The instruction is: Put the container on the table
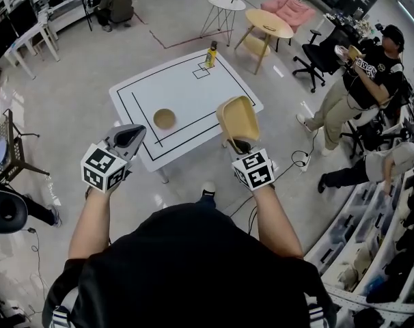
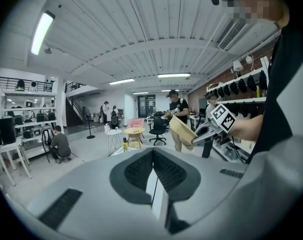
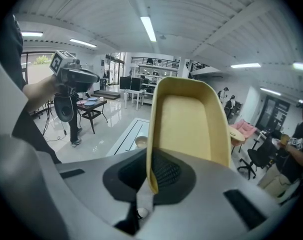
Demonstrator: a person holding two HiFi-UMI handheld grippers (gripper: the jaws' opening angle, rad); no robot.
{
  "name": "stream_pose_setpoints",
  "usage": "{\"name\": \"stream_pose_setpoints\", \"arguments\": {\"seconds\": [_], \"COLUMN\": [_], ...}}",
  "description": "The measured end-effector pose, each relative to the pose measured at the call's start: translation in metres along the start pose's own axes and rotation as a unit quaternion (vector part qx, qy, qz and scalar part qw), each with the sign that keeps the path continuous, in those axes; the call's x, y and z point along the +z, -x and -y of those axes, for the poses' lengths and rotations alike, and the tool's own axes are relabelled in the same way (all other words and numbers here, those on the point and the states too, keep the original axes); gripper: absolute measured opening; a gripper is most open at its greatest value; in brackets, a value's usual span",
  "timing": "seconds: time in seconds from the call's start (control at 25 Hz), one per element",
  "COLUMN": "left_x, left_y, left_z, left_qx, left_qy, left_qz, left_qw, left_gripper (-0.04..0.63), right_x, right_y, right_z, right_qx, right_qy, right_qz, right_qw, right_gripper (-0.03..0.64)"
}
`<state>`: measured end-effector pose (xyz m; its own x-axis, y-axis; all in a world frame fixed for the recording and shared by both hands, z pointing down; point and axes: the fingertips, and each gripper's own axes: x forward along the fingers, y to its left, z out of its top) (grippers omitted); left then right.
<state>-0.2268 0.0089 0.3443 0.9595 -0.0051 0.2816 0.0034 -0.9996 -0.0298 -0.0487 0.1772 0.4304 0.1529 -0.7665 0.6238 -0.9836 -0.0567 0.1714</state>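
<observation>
- The right claw (image 3: pixel 150 183) is clamped on one wall of the tan container (image 3: pixel 189 119). The thin rim is pinched between the ridged pads, with one jaw inside the tub and one outside.
- The container is in the air, tipped up on edge, with its hollow turned back toward the person. In the head view it hangs over the near right edge of the table (image 1: pixel 186 91) and does not rest on it.
- The left claw (image 2: pixel 152 170) is closed with nothing between its jaws. It is held up to the left, well apart from the container.
- The step in hand looks like the carry and the lowering. A grip on a single wall leaves the tub free to swing, so the squeeze should stay firm and the wrist should roll slowly until the base faces down.
- A good target is the bare white top to the right of the small bowl (image 1: pixel 164 119), well short of the bottle (image 1: pixel 211 55) at the far edge.
- The base should come down flat, not corner first, or it may rock or skate on the smooth top.
- Release should wait until the base is resting. The jaws can then part and lift straight up, so the inner jaw does not drag the wall and tip the tub.
- If the tub wobbles, the idle left claw could steady the opposite wall.
</observation>
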Motion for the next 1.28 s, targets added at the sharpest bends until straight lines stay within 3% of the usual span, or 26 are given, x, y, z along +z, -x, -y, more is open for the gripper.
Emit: {"name": "stream_pose_setpoints", "arguments": {"seconds": [0.64,1.28], "left_x": [0.006,-0.007], "left_y": [-0.074,-0.124], "left_z": [-0.01,-0.024], "left_qx": [0.011,0.035], "left_qy": [0.0,0.022], "left_qz": [-0.027,-0.05], "left_qw": [0.9996,0.9979], "left_gripper": [0.007,0.008], "right_x": [-0.007,-0.017], "right_y": [-0.044,-0.092], "right_z": [0.074,0.114], "right_qx": [0.01,0.057], "right_qy": [0.004,0.013], "right_qz": [-0.008,-0.021], "right_qw": [1.0,0.998], "right_gripper": [0.011,0.01]}}
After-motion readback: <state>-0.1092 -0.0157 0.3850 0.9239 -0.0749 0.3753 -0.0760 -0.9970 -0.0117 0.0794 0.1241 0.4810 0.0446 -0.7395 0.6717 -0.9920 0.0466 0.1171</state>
